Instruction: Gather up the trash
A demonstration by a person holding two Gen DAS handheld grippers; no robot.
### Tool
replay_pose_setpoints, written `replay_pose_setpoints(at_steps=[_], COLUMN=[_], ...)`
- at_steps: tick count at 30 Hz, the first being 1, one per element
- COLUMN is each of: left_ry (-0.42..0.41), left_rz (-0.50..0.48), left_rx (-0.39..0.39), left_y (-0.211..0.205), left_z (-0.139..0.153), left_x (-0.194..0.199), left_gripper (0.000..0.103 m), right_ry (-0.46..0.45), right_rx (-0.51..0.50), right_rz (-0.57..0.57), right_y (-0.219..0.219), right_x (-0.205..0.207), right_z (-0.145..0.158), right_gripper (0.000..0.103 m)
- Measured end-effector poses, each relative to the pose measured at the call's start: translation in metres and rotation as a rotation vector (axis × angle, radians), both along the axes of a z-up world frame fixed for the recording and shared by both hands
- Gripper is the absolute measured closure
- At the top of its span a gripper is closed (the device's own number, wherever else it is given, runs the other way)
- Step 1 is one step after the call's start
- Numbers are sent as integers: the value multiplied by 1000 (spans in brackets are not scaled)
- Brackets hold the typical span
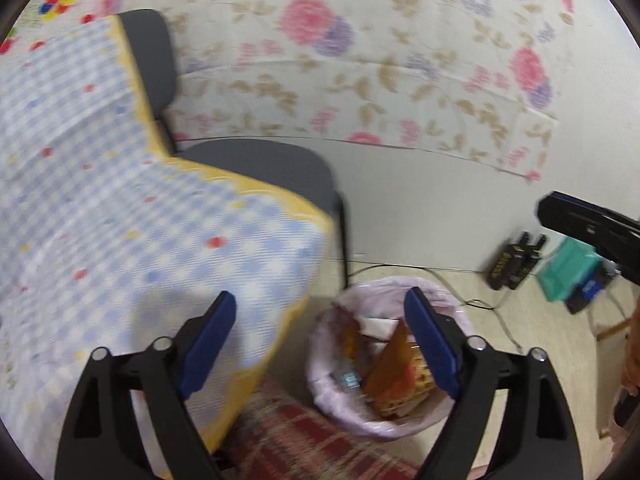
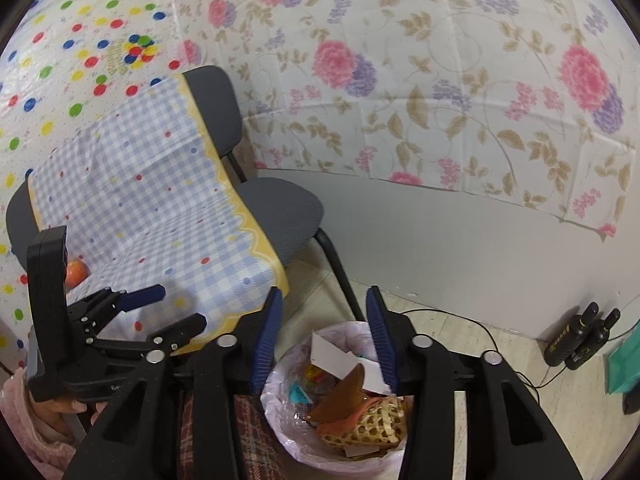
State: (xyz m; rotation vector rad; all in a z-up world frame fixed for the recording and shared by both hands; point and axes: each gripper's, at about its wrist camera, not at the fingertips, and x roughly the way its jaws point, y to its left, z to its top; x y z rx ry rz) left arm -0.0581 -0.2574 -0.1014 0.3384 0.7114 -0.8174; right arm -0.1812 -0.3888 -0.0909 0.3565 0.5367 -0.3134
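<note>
Both grippers hang above the trash bin (image 2: 332, 400), a round bin lined with a pale pink bag, standing on the floor just beside the front leg of the chair (image 2: 280, 212). Left gripper (image 1: 320, 344): jaws spread wide, nothing between the pads. Right gripper (image 2: 326, 336): jaws parted, nothing gripped; the bin shows through the gap. Inside the bin lie a woven basket piece (image 2: 368, 420), a brown card (image 2: 340, 396) and white paper (image 2: 336, 356). The card's long axis tilts, pointed end up toward the bin's far rim. A checked cloth (image 2: 152, 200) drapes the chair. Two black bottles (image 2: 580, 340) stand against the wall, well apart from the bin.
</note>
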Motion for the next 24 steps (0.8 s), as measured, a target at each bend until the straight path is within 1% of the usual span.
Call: replay_pose_setpoints(at_steps=[1,2,3,4,5,6,10,11,15,17,19,24], left_ry=[-10,-17,-26,-31,-35,-41,-71,-81,-90,-94,-99,-117], left_rz=[17,37,68,94,118,152,277,321,460,533,586,690], left_rx=[0,2,7,7,7,12,37,46,38,40,37,55], left_y=[7,13,23,31,39,49,87,99,141,162,180,217], left_z=[4,8,13,18,23,29,50,56,75,83,90,97], left_x=[2,4,6,8,10,12,21,23,29,30,31,29], left_gripper=[16,12,10,8,7,7,7,7,7,7,7,7], right_ry=[1,-2,-6,-11,-16,-20,-39,-42,-51,-45,-36,-31], right_rx=[-6,-9,-12,-17,-22,-27,-52,-60,-88,-100,-115,-136], right_rz=[18,31,45,63,73,83,145,156,207,234,264,318], right_y=[7,13,18,25,30,35,57,61,83,95,106,128], right_x=[5,9,13,19,23,27,48,52,68,76,85,101], right_z=[4,8,12,18,22,27,51,55,74,80,83,86], right_gripper=[39,36,30,22,17,15,12,12,11,11,11,11])
